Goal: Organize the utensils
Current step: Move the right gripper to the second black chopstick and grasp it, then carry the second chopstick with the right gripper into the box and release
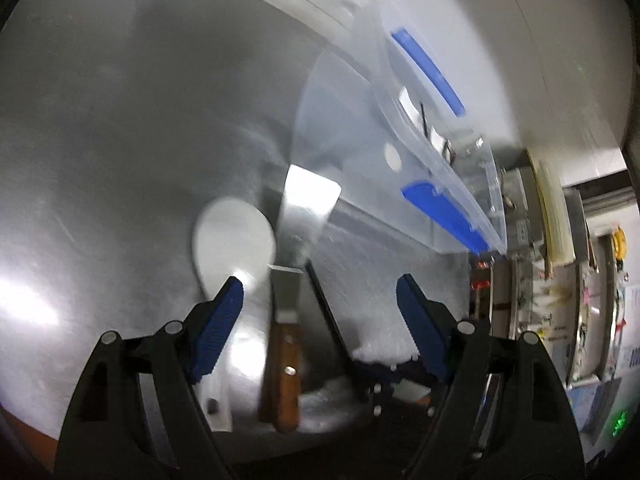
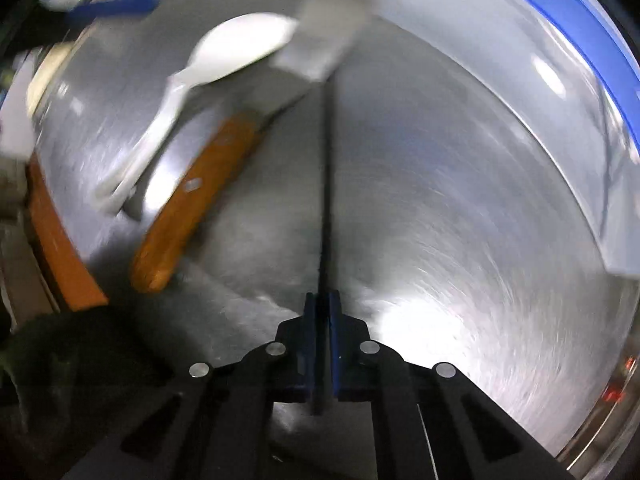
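Note:
My right gripper [image 2: 322, 300] is shut on the thin black handle of a metal spatula [image 2: 327, 168], whose flat blade [image 2: 320, 44] points away over the steel table. The same spatula blade [image 1: 310, 208] and handle [image 1: 328, 312] show in the left wrist view. My left gripper [image 1: 320, 300] is open above a wooden-handled scraper [image 1: 282, 376], which lies between its fingers' line of sight. A white plastic spoon [image 1: 234, 236] lies left of the scraper. In the right wrist view the scraper [image 2: 192, 200] and the spoon [image 2: 236, 46] lie left of the held spatula.
A clear plastic bin with blue latches [image 1: 436, 152] stands at the right on the steel table [image 1: 120, 140]; it also shows in the right wrist view [image 2: 580, 80]. Cluttered shelves [image 1: 560, 260] stand beyond the table's right edge.

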The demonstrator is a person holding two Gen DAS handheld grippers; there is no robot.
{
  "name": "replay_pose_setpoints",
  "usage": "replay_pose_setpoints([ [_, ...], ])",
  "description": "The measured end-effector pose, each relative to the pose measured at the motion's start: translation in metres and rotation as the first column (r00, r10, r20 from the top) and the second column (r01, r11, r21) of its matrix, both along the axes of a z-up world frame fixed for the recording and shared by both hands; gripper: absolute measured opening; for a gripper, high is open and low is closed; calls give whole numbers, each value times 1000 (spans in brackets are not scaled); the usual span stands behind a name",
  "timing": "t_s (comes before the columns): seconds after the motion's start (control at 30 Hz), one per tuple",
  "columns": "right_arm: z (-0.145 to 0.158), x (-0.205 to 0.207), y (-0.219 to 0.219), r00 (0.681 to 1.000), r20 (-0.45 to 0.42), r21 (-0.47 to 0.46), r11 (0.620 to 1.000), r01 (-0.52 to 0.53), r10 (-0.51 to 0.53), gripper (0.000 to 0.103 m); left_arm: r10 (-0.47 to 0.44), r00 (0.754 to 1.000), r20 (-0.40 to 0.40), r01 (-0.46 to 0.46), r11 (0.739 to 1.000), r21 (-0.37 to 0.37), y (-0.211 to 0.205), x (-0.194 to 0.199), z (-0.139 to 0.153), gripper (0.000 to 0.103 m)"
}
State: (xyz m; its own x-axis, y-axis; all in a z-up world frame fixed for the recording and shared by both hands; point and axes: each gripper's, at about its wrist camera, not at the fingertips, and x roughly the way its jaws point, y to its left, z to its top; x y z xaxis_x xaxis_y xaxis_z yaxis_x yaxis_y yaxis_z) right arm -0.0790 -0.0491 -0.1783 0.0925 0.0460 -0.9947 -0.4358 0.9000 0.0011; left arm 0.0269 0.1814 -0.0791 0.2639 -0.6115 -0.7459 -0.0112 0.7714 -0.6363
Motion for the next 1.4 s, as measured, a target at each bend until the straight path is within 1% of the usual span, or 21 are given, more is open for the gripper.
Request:
replay_pose_setpoints([
  [0.07,1,5,-20,997,-41,75,994,75,-72,7,-48,999,-16,48,999,-25,-18,-3,-7,75],
  [0.17,5,5,-53,977,-118,195,961,196,-176,7,-122,991,-52,118,990,-71,-46,-4,-20,75],
  [0.27,12,3,-87,944,-205,320,894,313,-257,7,-201,974,-108,187,973,-133,-83,-6,-38,75],
  [0.37,21,-6,-117,914,-274,442,804,397,-301,7,-276,946,-171,242,950,-195,-121,-9,-59,75],
  [0.4,23,-5,-124,910,-282,459,789,407,-305,7,-298,933,-202,256,943,-212,-134,-11,-68,75],
  [0.47,26,-8,-135,900,-305,499,752,431,-313,7,-316,918,-240,265,938,-223,-149,-14,-80,75],
  [0.53,29,-8,-142,896,-312,517,734,440,-317,7,-325,908,-266,269,936,-226,-161,-18,-88,74],
  [0.6,27,-10,-145,894,-315,524,727,443,-318,7,-320,907,-275,261,937,-230,-166,-21,-92,57],
  [0.63,25,-12,-147,893,-317,527,724,445,-318,7,-318,906,-281,258,938,-230,-166,-21,-95,34],
  [0.67,31,-13,-136,893,-318,526,725,445,-318,7,-311,905,-291,249,941,-230,-167,-23,-97,16],
  [0.73,34,-15,-132,895,-322,530,725,440,-308,7,-291,905,-309,230,948,-219,-164,-27,-101,9],
  [0.77,21,-24,-120,896,-322,531,726,438,-306,7,-278,908,-314,214,951,-223,-162,-28,-101,9],
  [0.87,16,-25,-111,907,-322,539,736,410,-270,7,-259,918,-301,200,957,-211,-155,-33,-93,8],
  [0.97,21,-23,-96,930,-306,555,755,349,-205,7,-229,939,-255,182,963,-198,-140,-44,-67,8],
  [1.07,39,-19,-77,959,-253,584,771,254,-125,7,-206,962,-182,174,969,-178,-124,-51,-37,7],
  [1.1,44,-17,-73,966,-235,594,770,231,-108,7,-199,973,-118,179,970,-162,-119,-53,-19,7],
  [1.17,57,-11,-67,977,-195,613,767,190,-85,7,-197,980,-14,193,972,-135,-116,-54,10,7],
  [1.2,66,-6,-65,983,-164,622,765,164,-77,7,-205,977,60,211,971,-110,-117,-50,30,7],
  [1.27,87,10,-66,993,-85,625,772,117,-82,7,-226,963,145,241,966,-92,-123,-38,56,7],
  [1.37,117,36,-78,991,21,618,781,90,-131,7,-268,931,249,291,955,-59,-143,-3,98,8],
  [1.4,134,50,-86,984,74,611,787,83,-161,7,-287,913,290,311,950,-38,-154,16,113,8],
])
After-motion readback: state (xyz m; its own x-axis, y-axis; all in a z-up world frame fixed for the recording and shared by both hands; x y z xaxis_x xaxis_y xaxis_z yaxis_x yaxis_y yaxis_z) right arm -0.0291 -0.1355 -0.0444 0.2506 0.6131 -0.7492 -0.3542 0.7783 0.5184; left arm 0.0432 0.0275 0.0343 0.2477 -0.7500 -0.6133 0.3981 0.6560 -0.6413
